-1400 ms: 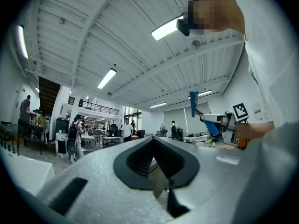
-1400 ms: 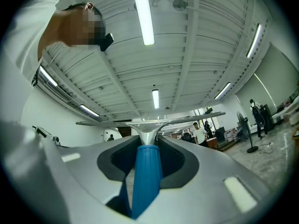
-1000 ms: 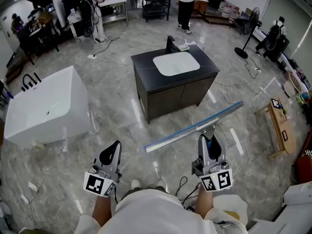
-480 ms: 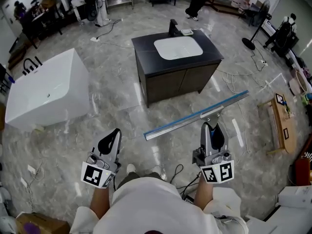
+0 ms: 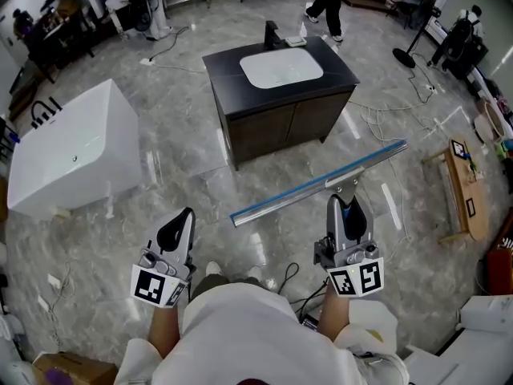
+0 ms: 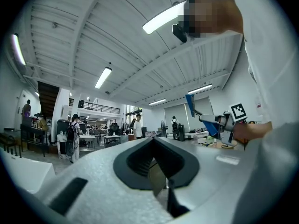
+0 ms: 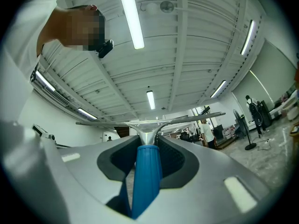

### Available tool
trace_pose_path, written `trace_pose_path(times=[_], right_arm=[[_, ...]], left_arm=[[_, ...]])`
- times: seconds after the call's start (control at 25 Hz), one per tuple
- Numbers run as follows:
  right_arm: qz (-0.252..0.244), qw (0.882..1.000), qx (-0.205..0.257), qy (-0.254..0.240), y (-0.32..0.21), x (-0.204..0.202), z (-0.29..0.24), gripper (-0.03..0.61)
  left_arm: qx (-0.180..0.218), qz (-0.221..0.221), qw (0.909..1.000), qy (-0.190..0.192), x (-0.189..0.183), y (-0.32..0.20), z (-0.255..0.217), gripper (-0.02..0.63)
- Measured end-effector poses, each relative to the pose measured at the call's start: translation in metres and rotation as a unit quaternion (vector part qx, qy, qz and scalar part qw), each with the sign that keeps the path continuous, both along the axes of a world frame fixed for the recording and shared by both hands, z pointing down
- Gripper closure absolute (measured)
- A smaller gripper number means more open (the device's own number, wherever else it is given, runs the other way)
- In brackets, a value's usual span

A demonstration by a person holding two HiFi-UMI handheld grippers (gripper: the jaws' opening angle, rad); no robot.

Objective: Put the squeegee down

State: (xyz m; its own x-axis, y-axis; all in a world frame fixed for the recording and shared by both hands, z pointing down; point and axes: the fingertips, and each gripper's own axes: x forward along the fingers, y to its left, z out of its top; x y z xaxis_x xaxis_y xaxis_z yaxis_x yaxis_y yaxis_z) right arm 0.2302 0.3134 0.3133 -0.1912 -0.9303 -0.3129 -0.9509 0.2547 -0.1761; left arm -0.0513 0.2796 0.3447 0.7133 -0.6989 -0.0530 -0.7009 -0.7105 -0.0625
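The squeegee (image 5: 321, 183) is a long metal blade with a blue edge on a short blue handle. It hangs level above the floor, slanting from lower left to upper right in the head view. My right gripper (image 5: 347, 204) is shut on the blue handle (image 7: 145, 176), and the blade (image 7: 187, 119) crosses just beyond the jaws. Level with it at the left, my left gripper (image 5: 179, 229) is shut with nothing in it. The left gripper view shows its jaws (image 6: 155, 148) closed and, off to the right, the right gripper (image 6: 219, 123) holding the squeegee.
Ahead stands a black vanity cabinet (image 5: 272, 123) with a white sink (image 5: 280, 67). At the left is a white bathtub (image 5: 72, 163). A wooden bench (image 5: 461, 191) stands at the right. Cables (image 5: 385, 123) lie on the marble floor, and a person (image 5: 327, 2) walks at the back.
The person has shifted across the floor, carrying both grippers and the squeegee along in the same pose. The grip on the handle is unchanged. The person at the back has walked right.
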Motion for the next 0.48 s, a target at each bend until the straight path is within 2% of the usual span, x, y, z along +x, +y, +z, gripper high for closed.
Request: trace_pose_path(times=[0.28, 0.48], right_arm=[[0.01, 1.0, 0.004, -0.001, -0.016, 0.01, 0.004, 0.443], [0.016, 1.0, 0.006, 0.0, -0.045, 0.004, 0.005, 0.443]], left_arm=[[0.008, -0.001, 1.0, 0.001, 0.002, -0.024, 0.0, 0.618], [0.008, 0.008, 0.9999, 0.006, 0.0, -0.059, 0.004, 0.618]])
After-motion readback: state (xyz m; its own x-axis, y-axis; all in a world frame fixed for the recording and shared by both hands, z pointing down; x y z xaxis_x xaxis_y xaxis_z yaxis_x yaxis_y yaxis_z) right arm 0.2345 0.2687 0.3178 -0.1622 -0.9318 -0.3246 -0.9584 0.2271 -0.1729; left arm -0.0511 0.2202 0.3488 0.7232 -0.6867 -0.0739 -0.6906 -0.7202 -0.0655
